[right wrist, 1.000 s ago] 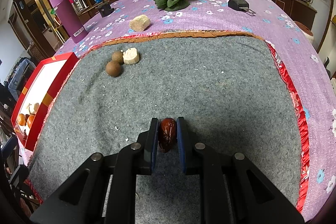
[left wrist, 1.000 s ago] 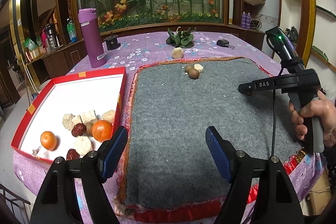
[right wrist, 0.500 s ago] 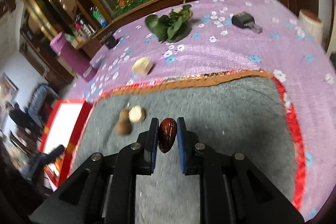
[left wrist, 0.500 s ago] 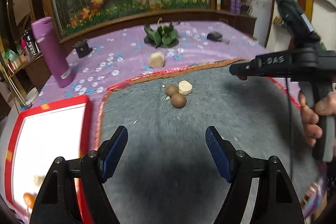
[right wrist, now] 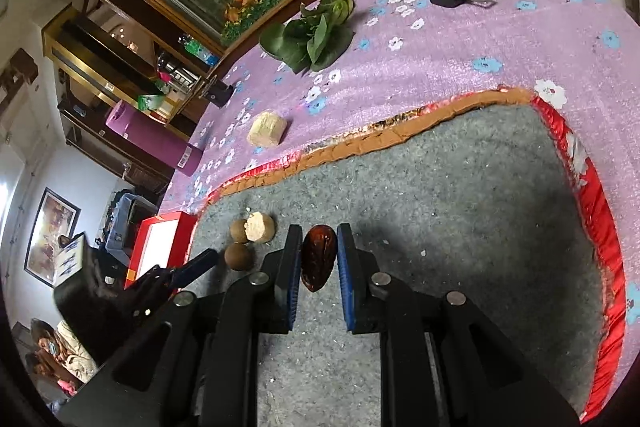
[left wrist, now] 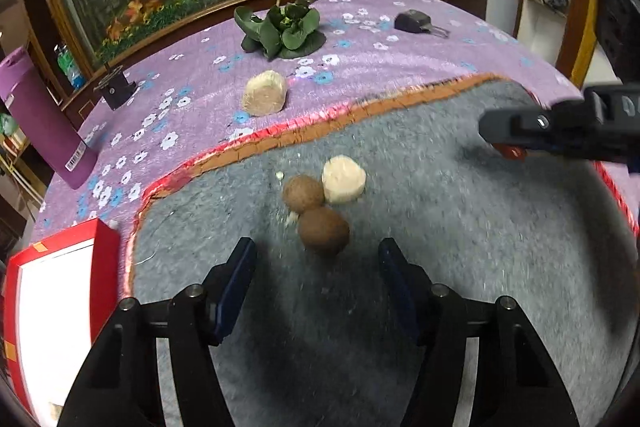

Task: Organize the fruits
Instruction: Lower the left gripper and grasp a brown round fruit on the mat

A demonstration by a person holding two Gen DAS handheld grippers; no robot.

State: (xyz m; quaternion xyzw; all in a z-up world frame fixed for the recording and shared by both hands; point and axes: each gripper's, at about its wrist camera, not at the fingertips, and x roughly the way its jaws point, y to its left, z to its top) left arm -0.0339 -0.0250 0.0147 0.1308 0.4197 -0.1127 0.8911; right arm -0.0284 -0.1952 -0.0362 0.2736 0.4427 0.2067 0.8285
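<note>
Bench [left wrist: 360, 39] under a purple flowered cloth; grey felt mat [left wrist: 460, 247] lies on it and serves as the reference here. Red tray [left wrist: 52, 291] sits just off the mat's left edge, white inside. Purple bottle [left wrist: 44, 123] stands on the cloth beyond the mat's far-left corner. Leafy greens [left wrist: 286, 29] lie well beyond the mat's far edge; a pale block [left wrist: 265, 93] lies on the cloth nearer that edge. On the mat, near its far-left part: two brown round fruits [left wrist: 323, 231] touching each other, a pale round piece [left wrist: 344, 179] against the farther one. Left gripper [left wrist: 316, 283] is wide apart, holds nothing, and hangs over the mat with the nearer brown fruit just ahead of its fingers. Right gripper [right wrist: 318, 259] is closed on a dark red date [right wrist: 318, 257], pinched upright between both fingers above the mat.
</note>
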